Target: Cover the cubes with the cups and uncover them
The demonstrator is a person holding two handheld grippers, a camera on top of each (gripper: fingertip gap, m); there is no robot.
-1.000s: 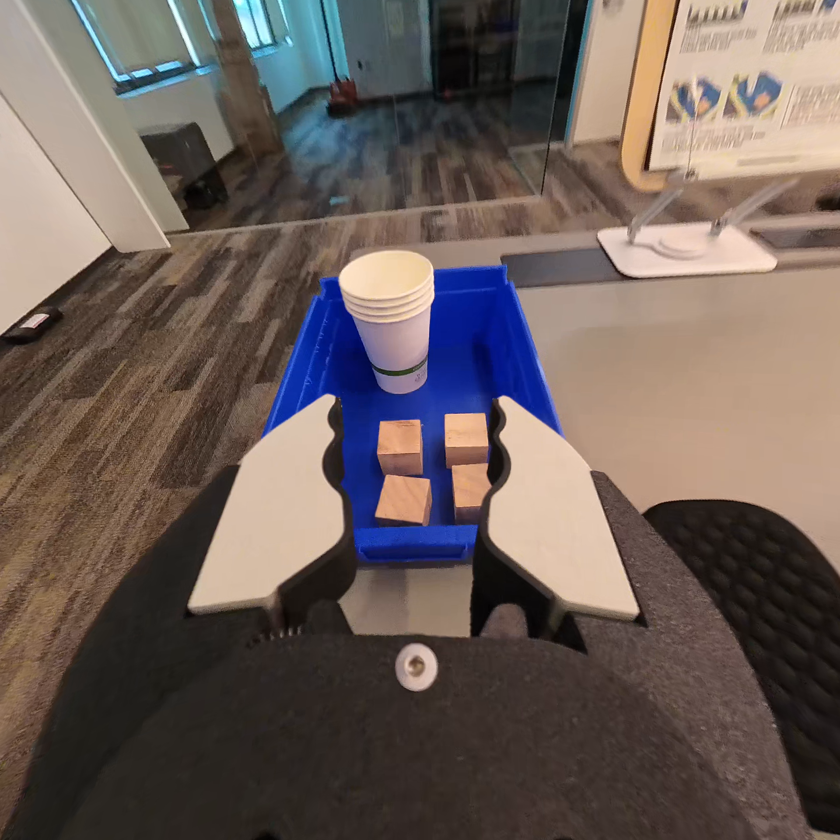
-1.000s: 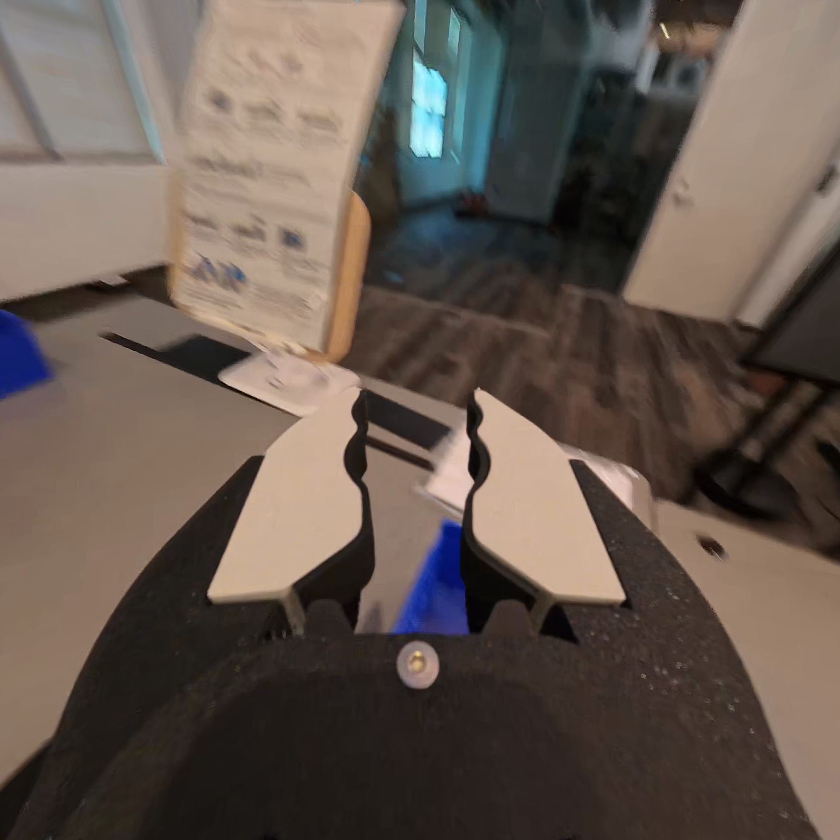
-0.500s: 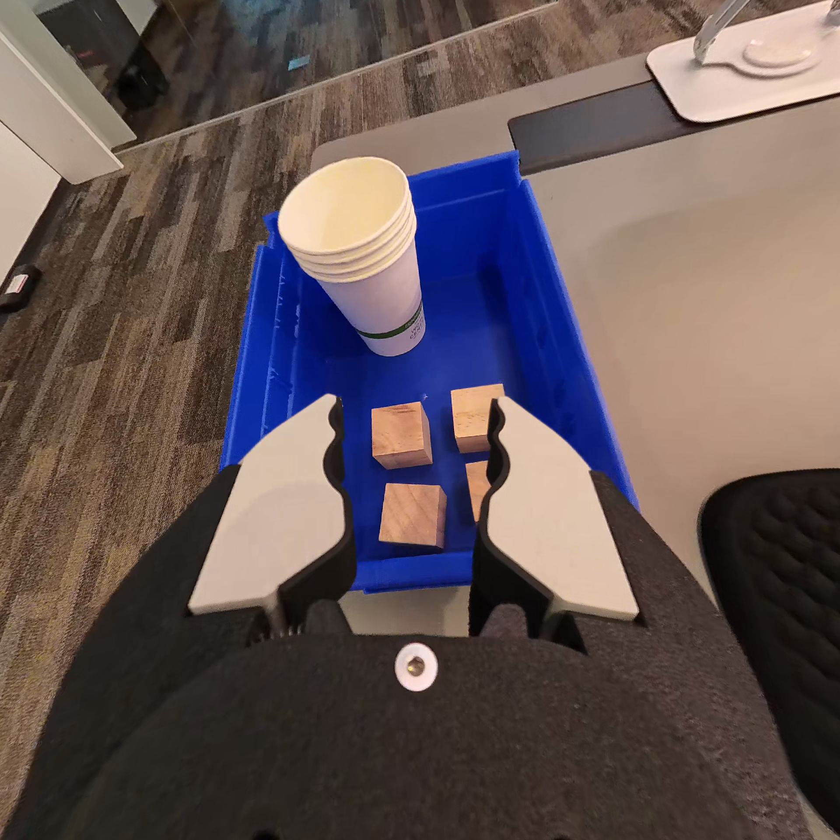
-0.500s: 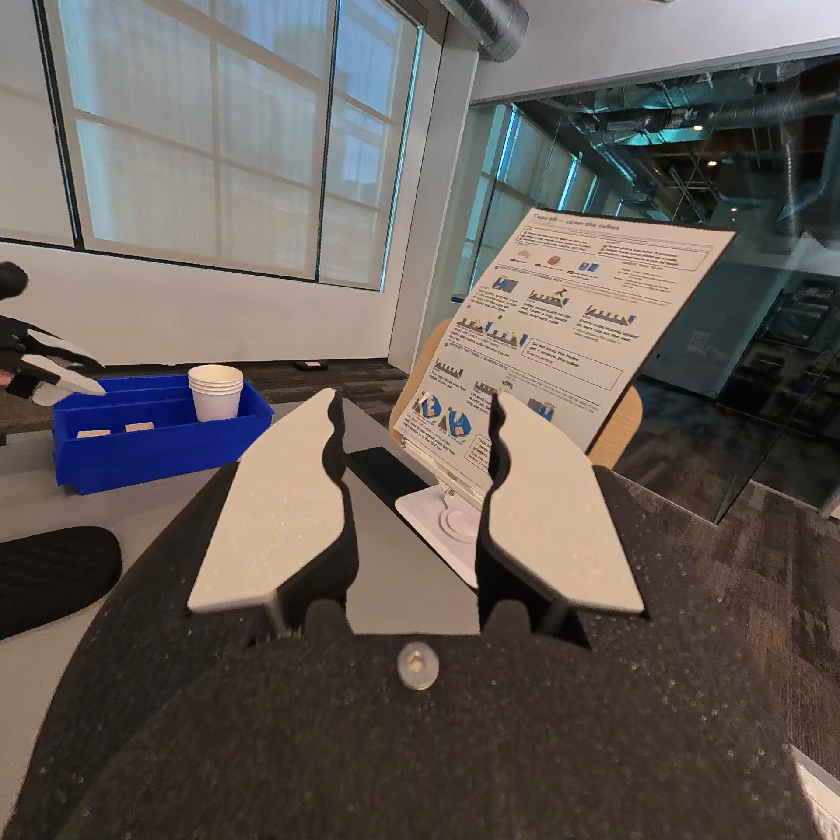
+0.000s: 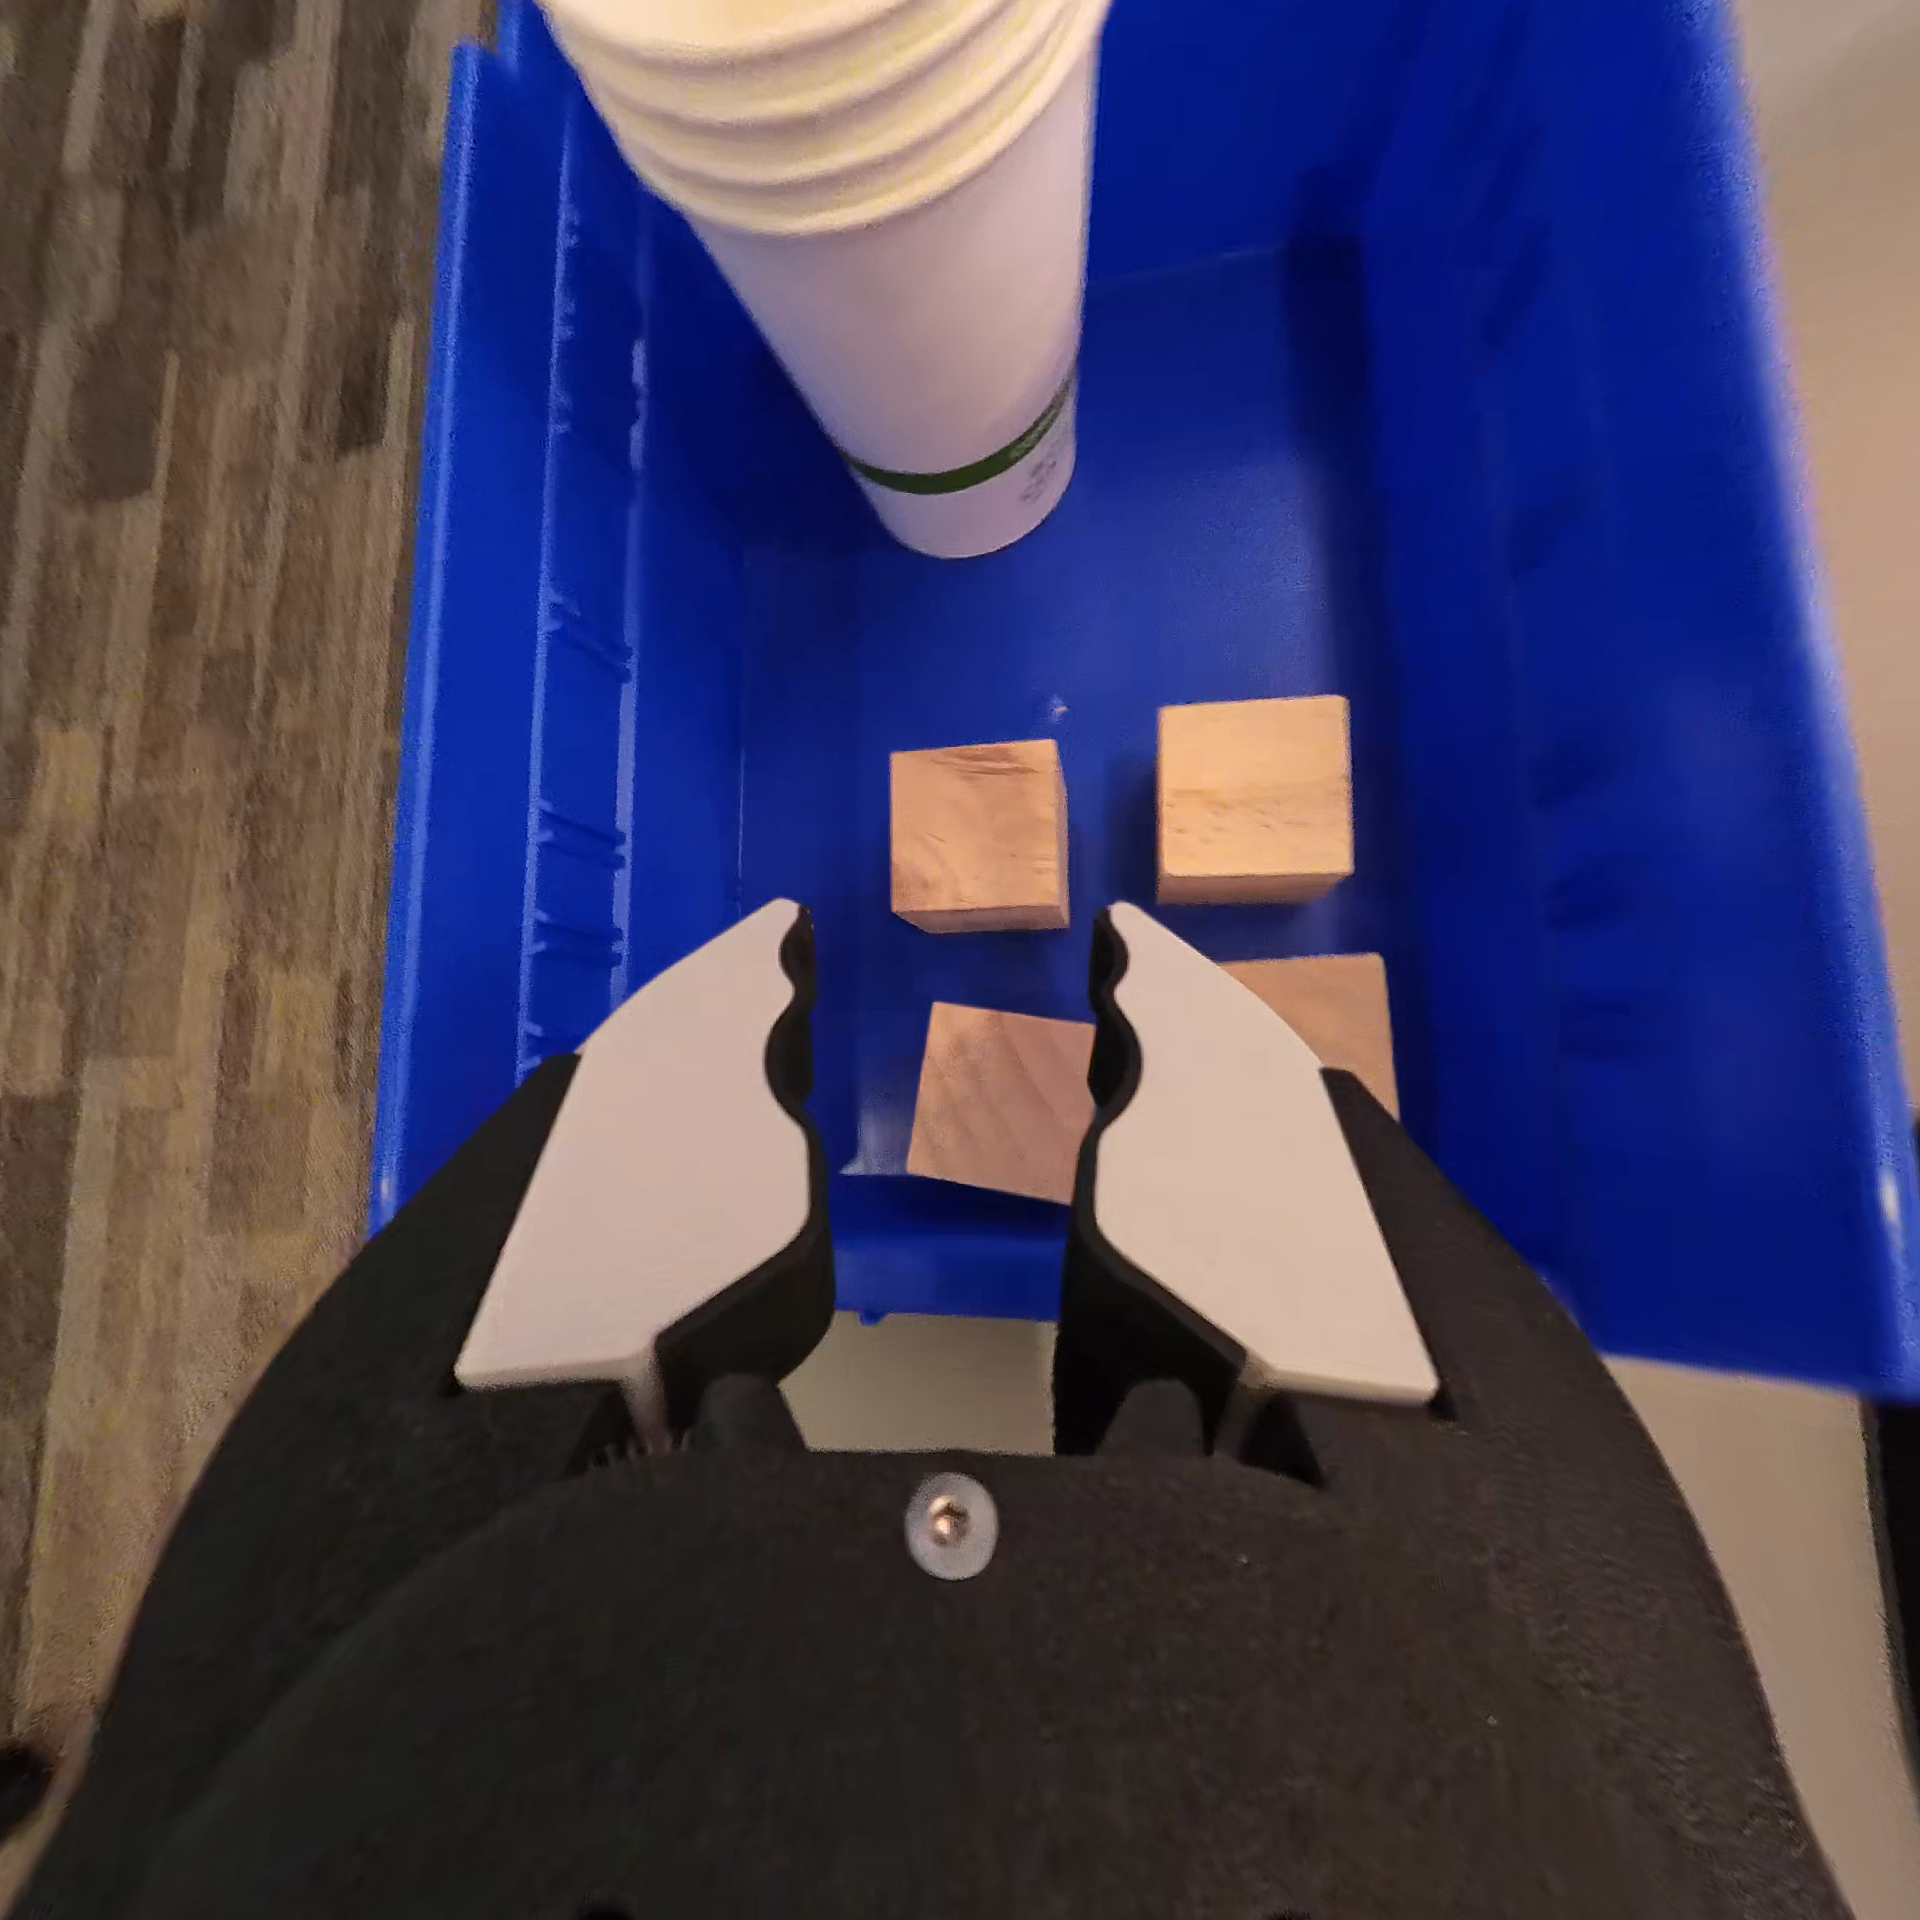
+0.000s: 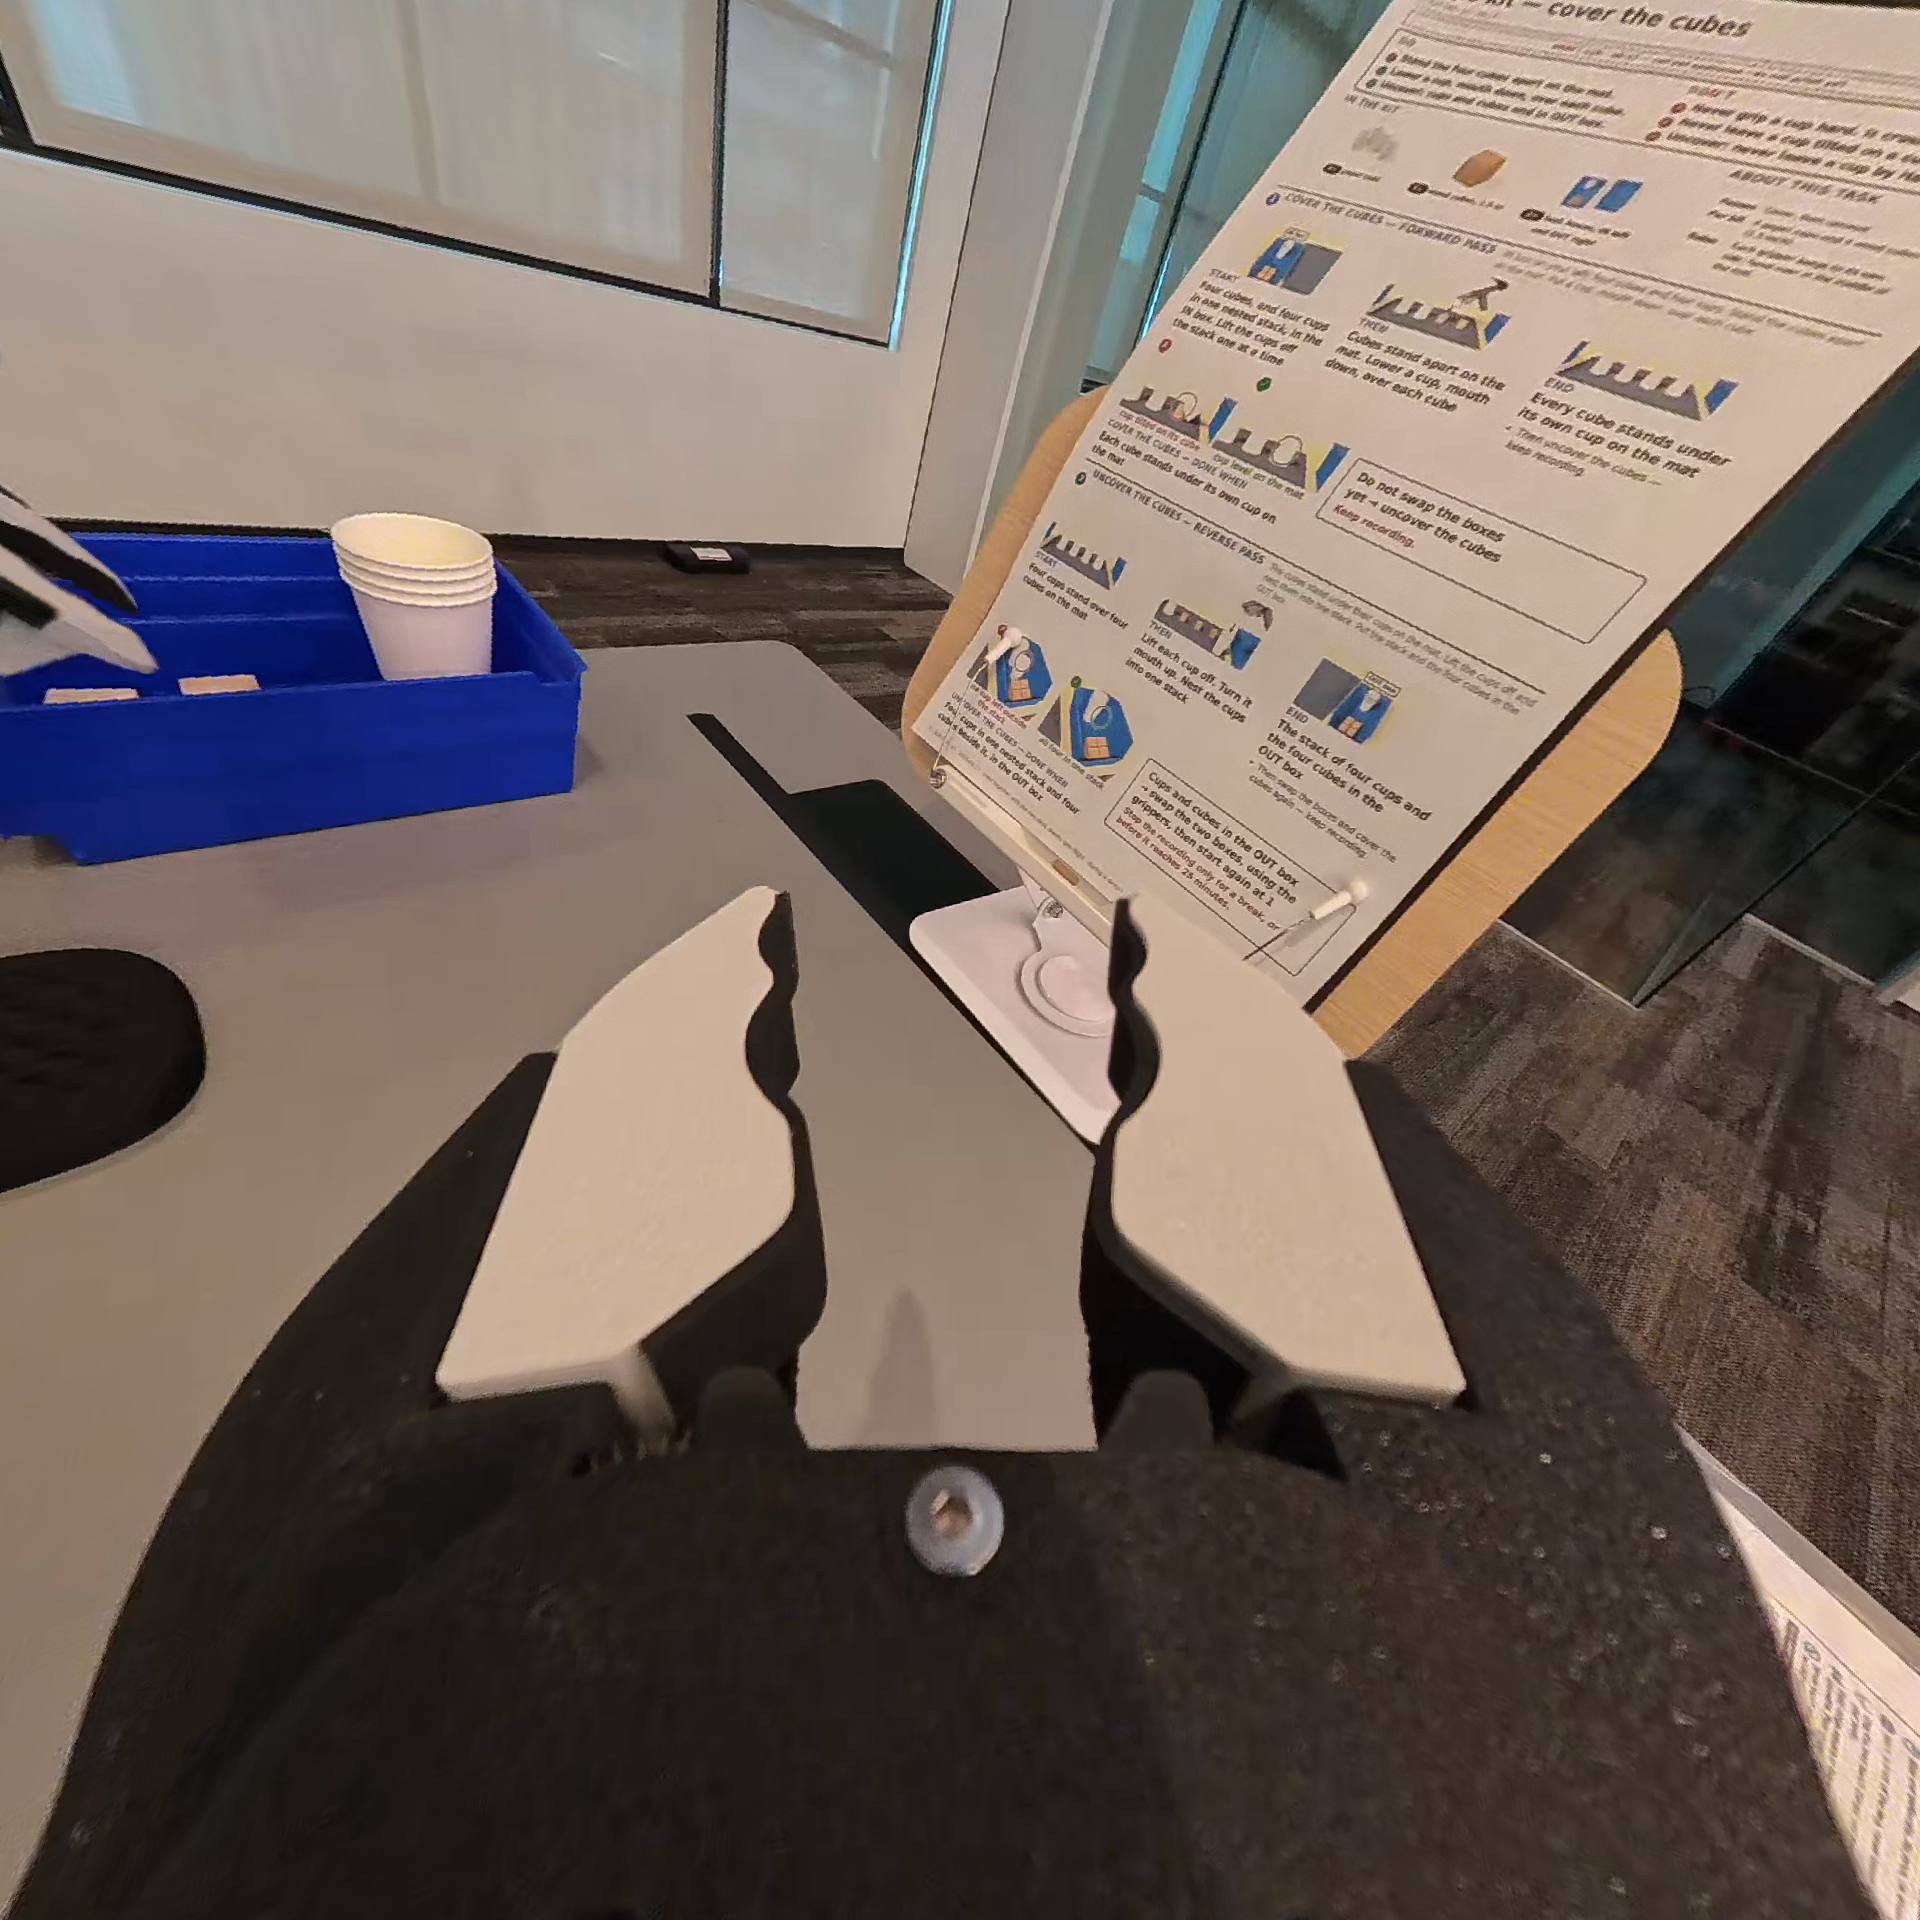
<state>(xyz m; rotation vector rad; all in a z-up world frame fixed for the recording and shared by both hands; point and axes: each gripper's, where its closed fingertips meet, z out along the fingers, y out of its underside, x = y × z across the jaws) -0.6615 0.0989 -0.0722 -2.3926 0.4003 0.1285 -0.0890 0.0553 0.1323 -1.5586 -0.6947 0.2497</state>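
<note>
A blue bin point(image 5: 1558, 727) holds several wooden cubes and a nested stack of white paper cups point(image 5: 914, 260) standing upright at its far end. My left gripper point(image 5: 951, 925) is open and empty, pointing down into the bin's near end. The near-left cube point(image 5: 997, 1101) lies between its fingers, below them; the far-left cube point(image 5: 977, 831) lies just ahead. The near-right cube point(image 5: 1340, 1008) is partly hidden by the right finger. My right gripper point(image 6: 945, 914) is open and empty above the grey table. In its view the bin point(image 6: 291, 748), the cups point(image 6: 421, 592) and the left gripper's fingers point(image 6: 62, 613) show at far left.
An instruction board point(image 6: 1403, 499) on a white stand point(image 6: 997, 987) rises at the table's far side, just beyond my right gripper. A black mat point(image 6: 73, 1060) lies on the grey table point(image 6: 416, 987) at the left. The bin sits at the table's left edge, floor point(image 5: 187, 727) beyond.
My left gripper has moved forward and down over the bin, so the cubes now lie between and just ahead of its fingers. My right gripper has swung left and tilted down toward the table.
</note>
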